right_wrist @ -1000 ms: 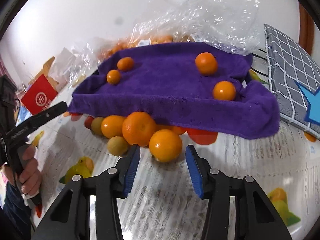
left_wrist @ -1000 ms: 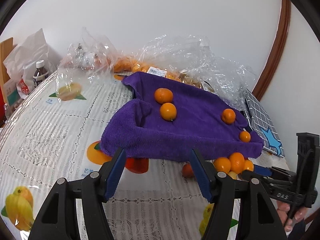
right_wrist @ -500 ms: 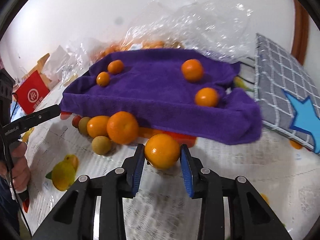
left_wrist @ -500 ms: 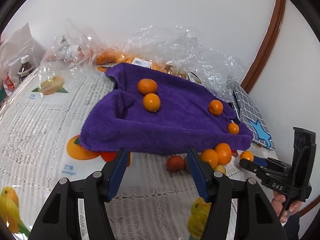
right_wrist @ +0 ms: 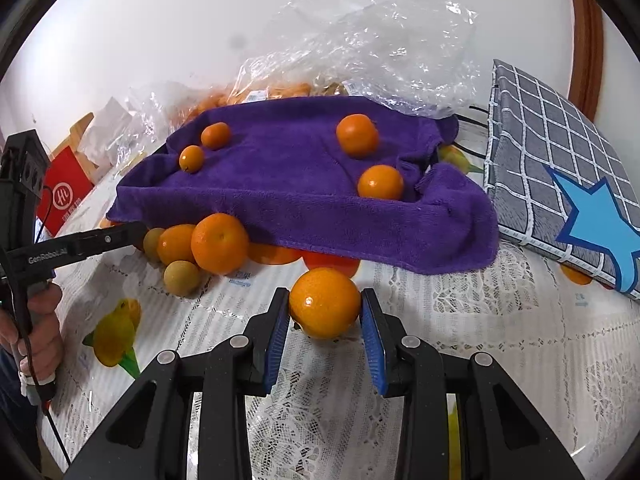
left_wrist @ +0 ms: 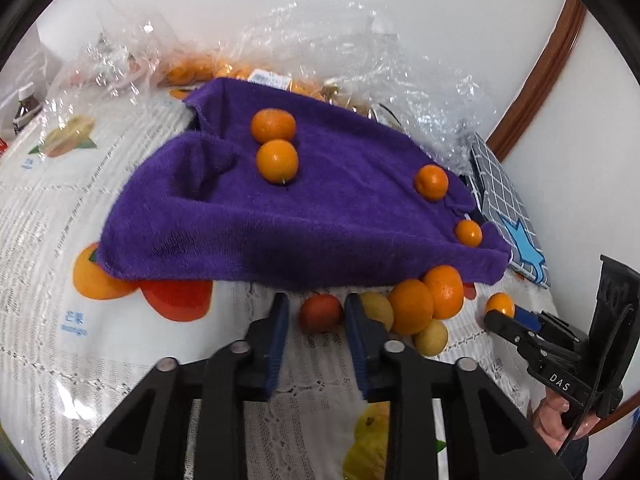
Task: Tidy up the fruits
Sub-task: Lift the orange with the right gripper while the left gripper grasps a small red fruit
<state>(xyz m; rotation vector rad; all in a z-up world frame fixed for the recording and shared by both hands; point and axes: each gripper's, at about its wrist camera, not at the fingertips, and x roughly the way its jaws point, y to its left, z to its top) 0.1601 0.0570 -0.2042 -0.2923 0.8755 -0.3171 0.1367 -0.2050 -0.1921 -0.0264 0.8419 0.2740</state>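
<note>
Right gripper [right_wrist: 325, 322] clamped on an orange [right_wrist: 325, 303], just off the purple towel [right_wrist: 304, 196]. Left gripper [left_wrist: 316, 318] closed on a small red fruit [left_wrist: 320, 313] against the towel's hem. Risk: smooth round skins squirting free, nudging the fruit pile [left_wrist: 420, 304]. Open tablecloth [right_wrist: 500, 344] nearer the handles; towel overhang and grid cushion [right_wrist: 552, 168] crowding ahead.

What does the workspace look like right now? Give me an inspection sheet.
Surface: lace tablecloth with fruit prints.
Job's things: four oranges on purple towel; fruit cluster at its front edge.
Clutter: plastic bags, checked cushion, red box, bottle.
Grippers: left tongs shut on red fruit; right tongs shut on orange.
Cables: thin black cable at the left hand.
Surroundings: white wall, wooden trim.
</note>
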